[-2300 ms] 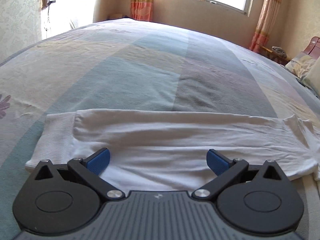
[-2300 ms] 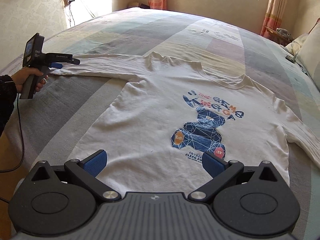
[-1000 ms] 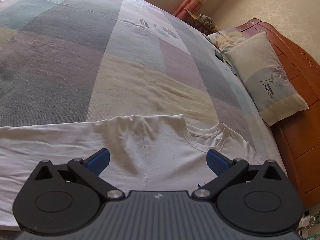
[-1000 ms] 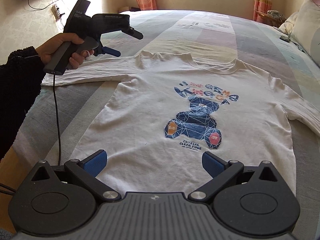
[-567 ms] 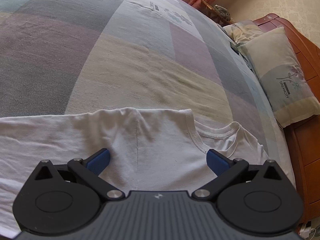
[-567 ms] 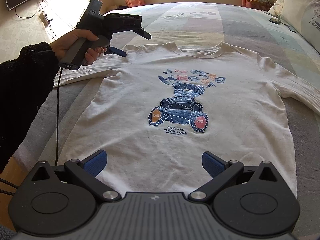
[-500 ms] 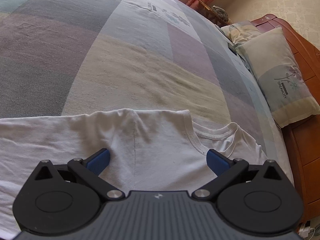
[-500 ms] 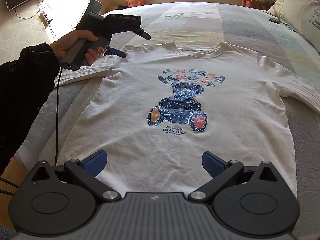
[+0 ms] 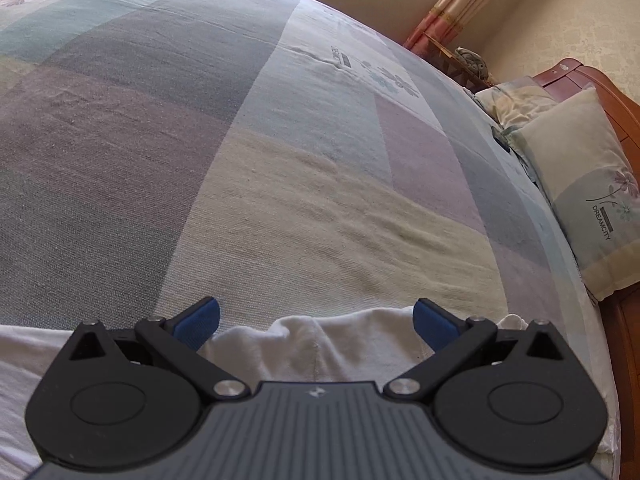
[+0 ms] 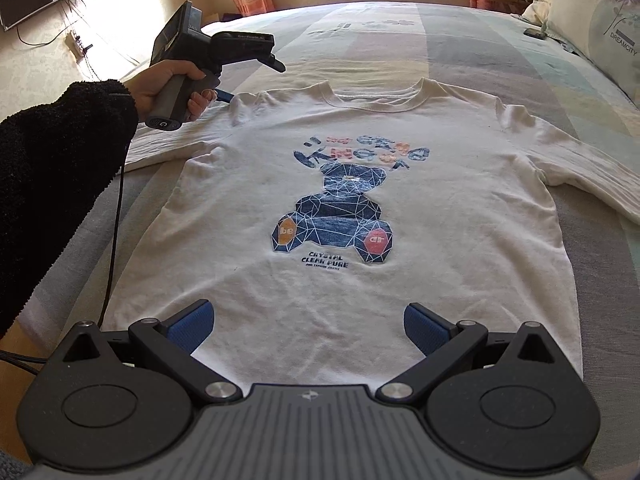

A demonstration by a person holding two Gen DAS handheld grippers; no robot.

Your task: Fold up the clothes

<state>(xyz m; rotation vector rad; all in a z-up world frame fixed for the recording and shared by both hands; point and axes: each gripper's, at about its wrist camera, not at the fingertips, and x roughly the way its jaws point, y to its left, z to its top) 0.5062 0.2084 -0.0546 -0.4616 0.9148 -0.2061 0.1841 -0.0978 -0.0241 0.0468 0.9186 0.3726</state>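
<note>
Change: since a couple of seconds ago the left gripper (image 9: 316, 316) has travelled from the cuff of the sleeve along to the shoulder; in half a second the shoulder cloth has bunched up between its fingers.
Meaning: my judgement is that a shoulder grab is being set up, likely to fold that side inward.
Left gripper: fingers spread wide, straddling the raised shoulder fold, nothing pinched.
Right gripper (image 10: 306, 326): fingers spread wide, poised over the hem at 6 o'clock, holding nothing.
Sweatshirt (image 10: 340, 184): lies flat, print up, on the bed (image 10: 480, 44); collar at 12 o'clock, sleeves out to 9 and 3 o'clock.
Hand (image 10: 168, 84): at 10 o'clock in the right view, gripping the left tool.
Count: one sweatshirt, two sleeves, two grippers, one hand seen, two pillows (image 9: 592, 200) in the left view at 3 o'clock.
</note>
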